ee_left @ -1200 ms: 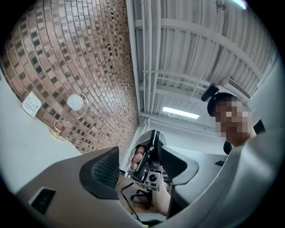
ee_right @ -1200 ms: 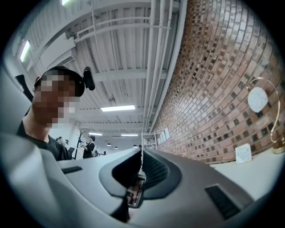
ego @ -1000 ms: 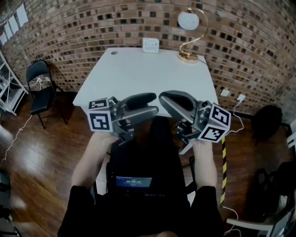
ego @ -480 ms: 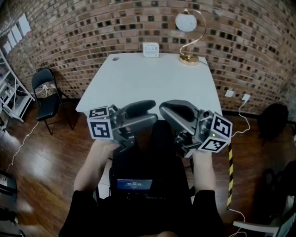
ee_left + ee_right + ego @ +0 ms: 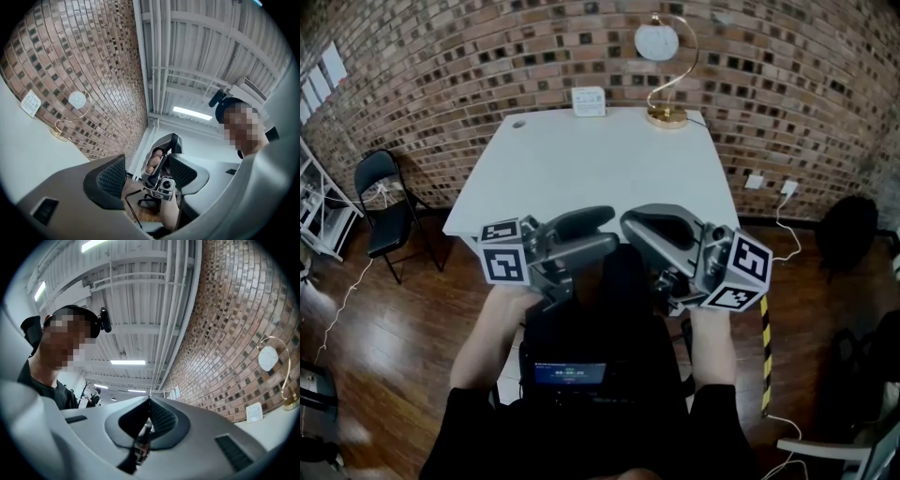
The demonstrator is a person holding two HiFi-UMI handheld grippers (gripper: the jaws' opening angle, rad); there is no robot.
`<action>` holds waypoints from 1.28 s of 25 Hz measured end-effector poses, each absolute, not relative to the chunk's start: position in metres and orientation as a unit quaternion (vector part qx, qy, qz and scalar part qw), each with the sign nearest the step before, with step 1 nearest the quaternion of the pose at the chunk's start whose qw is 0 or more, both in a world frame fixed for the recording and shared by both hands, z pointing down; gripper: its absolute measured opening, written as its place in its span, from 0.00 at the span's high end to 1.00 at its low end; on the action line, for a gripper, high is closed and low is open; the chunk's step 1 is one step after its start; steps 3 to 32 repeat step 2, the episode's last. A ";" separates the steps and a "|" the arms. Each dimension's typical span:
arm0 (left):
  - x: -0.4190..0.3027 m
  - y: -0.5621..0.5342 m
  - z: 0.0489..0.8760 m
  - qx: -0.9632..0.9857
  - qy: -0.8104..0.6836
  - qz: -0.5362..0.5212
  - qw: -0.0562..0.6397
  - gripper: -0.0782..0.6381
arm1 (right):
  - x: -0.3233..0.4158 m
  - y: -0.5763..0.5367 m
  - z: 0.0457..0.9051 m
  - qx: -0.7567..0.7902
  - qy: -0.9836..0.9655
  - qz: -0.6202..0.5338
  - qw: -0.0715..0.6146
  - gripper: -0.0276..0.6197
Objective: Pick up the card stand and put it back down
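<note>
The card stand [image 5: 588,100] is a small white upright card at the table's far edge, also seen in the left gripper view [image 5: 31,103] and the right gripper view [image 5: 254,412]. Both grippers are held close to the person's body, short of the table's near edge, far from the stand. My left gripper [image 5: 614,228] points right and its jaws stand apart with nothing between the pads [image 5: 112,176]. My right gripper [image 5: 628,221] points left toward it, jaws closed tip to tip [image 5: 150,401], holding nothing.
A white table [image 5: 600,169] stands against a brick wall. A gold arc lamp with a white globe [image 5: 657,42] sits at its far right corner beside the stand. A black folding chair [image 5: 380,183] stands on the wooden floor to the left. Cables lie at the right.
The head view has drifted, so the table and lamp sit a little further left in the frame. Both grippers keep their place in front of the body.
</note>
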State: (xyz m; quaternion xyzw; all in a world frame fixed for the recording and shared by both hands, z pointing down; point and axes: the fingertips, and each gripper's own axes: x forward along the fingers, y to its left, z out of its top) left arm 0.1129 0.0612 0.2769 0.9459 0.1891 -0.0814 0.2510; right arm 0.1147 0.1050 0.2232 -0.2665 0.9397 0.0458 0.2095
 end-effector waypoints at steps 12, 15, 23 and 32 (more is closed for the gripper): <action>0.117 0.063 0.278 0.945 0.192 -0.079 0.252 0.49 | 0.119 0.108 0.223 -0.270 0.938 0.050 0.211 0.93; 0.117 0.063 0.278 0.945 0.192 -0.079 0.252 0.49 | 0.119 0.108 0.223 -0.270 0.938 0.050 0.211 0.93; 0.117 0.063 0.278 0.945 0.192 -0.079 0.252 0.49 | 0.119 0.108 0.223 -0.270 0.938 0.050 0.211 0.93; 0.117 0.063 0.278 0.945 0.192 -0.079 0.252 0.49 | 0.119 0.108 0.223 -0.270 0.938 0.050 0.211 0.93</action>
